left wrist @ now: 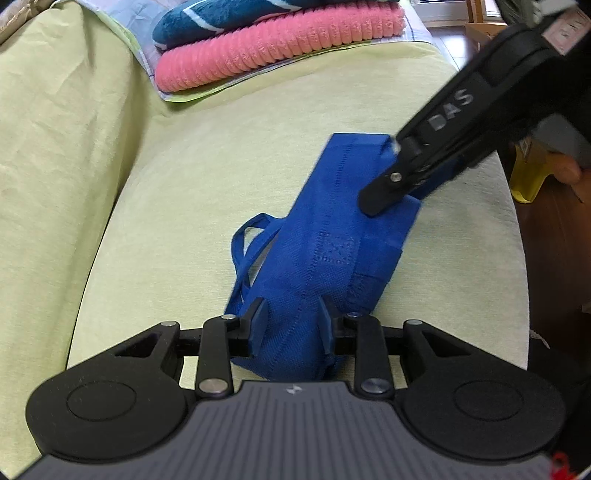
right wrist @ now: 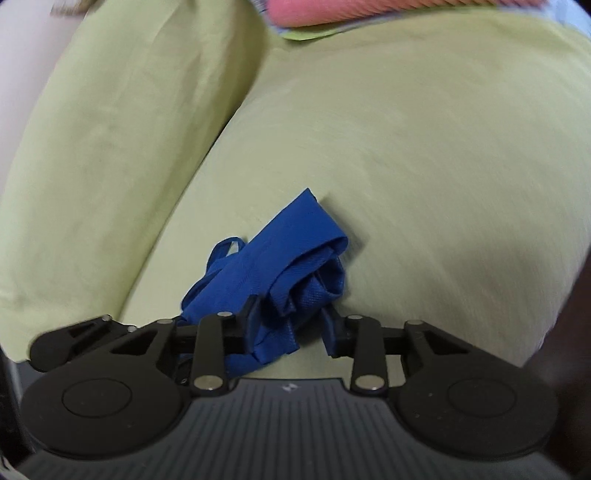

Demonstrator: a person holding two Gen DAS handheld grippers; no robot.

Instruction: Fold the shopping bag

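Observation:
A blue shopping bag (left wrist: 332, 240) lies folded into a long narrow bundle on a light green couch seat (left wrist: 221, 166). Its handle loops (left wrist: 245, 240) stick out to the left. My left gripper (left wrist: 292, 325) is shut on the near end of the bundle, with cloth filling the gap between its fingers. My right gripper (left wrist: 388, 188) comes in from the upper right onto the far end. In the right wrist view the bag (right wrist: 295, 243) is bunched between the right gripper's (right wrist: 291, 321) fingers, and the folds touch both pads.
A pink ribbed towel (left wrist: 277, 48) and a dark blue towel (left wrist: 229, 18) are stacked at the far end of the couch. The back cushion (left wrist: 55, 147) rises on the left. A person's hand (left wrist: 565, 166) and a yellow object (left wrist: 528, 177) are off the right edge.

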